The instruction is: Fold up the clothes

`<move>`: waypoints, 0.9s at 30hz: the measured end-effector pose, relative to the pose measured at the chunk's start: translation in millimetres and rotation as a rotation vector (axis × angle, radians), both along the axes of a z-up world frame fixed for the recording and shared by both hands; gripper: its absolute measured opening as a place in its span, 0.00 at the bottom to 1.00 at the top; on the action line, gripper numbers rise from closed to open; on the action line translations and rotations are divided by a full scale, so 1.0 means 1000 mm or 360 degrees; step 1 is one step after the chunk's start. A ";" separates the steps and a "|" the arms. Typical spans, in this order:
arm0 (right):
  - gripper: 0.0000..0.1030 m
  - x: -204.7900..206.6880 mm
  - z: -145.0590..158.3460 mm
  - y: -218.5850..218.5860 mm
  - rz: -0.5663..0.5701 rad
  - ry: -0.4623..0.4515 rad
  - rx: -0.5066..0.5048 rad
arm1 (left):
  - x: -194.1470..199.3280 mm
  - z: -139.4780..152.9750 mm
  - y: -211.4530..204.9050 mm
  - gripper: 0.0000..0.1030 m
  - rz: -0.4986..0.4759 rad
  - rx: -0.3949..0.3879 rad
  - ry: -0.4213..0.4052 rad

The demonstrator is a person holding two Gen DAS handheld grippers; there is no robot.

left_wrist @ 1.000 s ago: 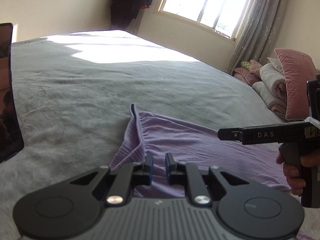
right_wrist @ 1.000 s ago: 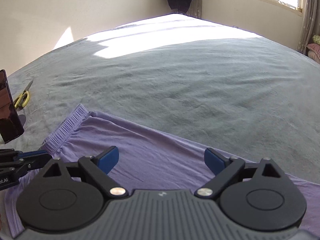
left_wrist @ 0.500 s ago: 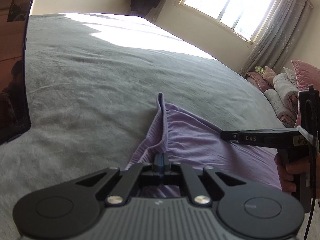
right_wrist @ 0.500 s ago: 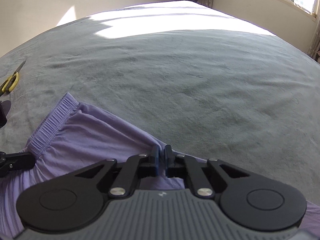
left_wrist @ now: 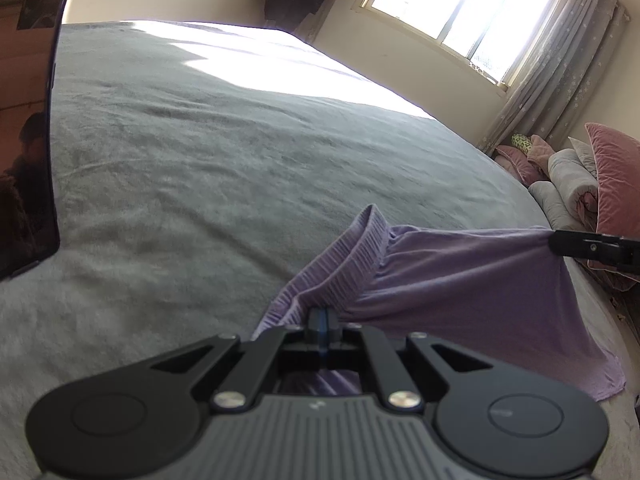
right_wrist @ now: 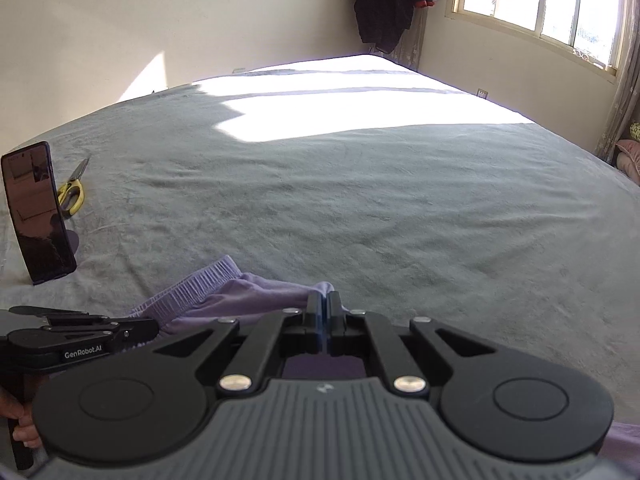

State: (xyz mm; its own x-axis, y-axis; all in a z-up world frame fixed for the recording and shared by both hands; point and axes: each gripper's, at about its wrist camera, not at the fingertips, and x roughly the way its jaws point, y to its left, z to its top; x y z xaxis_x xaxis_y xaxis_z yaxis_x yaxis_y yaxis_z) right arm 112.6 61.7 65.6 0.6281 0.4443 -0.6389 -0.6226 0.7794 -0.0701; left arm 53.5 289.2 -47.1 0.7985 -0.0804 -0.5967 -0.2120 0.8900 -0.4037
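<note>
Shorts – waistband twd far side

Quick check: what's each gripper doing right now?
Left gripper: shut on the purple garment.
Right gripper: shut on the same garment.

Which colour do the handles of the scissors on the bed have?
Yellow. The scissors show only in the right wrist view, behind the upright phone.

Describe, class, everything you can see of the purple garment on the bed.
The purple garment is soft, thin lilac fabric with a ribbed, gathered elastic waistband. It is pulled up off the grey bed cover and stretched between two pinches: the left gripper is shut on fabric just below the waistband, and the right gripper is shut on another edge. Its lower hem hangs down in folds.
</note>
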 end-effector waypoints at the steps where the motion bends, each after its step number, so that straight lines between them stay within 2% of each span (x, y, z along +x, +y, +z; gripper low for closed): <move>1: 0.03 -0.010 0.004 0.000 0.0012 -0.0007 -0.0016 | 0.000 0.000 0.000 0.03 0.0002 0.0003 0.0000; 4: 0.03 -0.043 0.010 -0.001 0.0061 -0.0014 -0.0065 | 0.000 0.000 -0.001 0.03 0.0008 0.0011 0.0001; 8: 0.03 -0.085 0.007 -0.004 0.0119 0.0063 -0.0044 | 0.000 0.000 0.000 0.03 0.0020 -0.0003 0.0002; 15: 0.03 -0.134 -0.017 0.001 0.0189 0.0235 0.0037 | -0.001 0.000 0.000 0.03 0.0027 -0.0017 0.0009; 20: 0.03 -0.133 -0.062 0.009 0.0134 0.0433 -0.0012 | -0.002 0.002 -0.001 0.03 0.0002 0.0003 0.0029; 23: 0.03 -0.126 -0.081 0.010 0.0111 0.0475 0.0001 | -0.006 0.003 0.001 0.03 -0.0021 0.0009 0.0025; 27: 0.05 -0.125 -0.081 0.015 0.0132 0.0445 -0.0027 | -0.013 0.003 0.004 0.02 -0.0061 0.0005 0.0003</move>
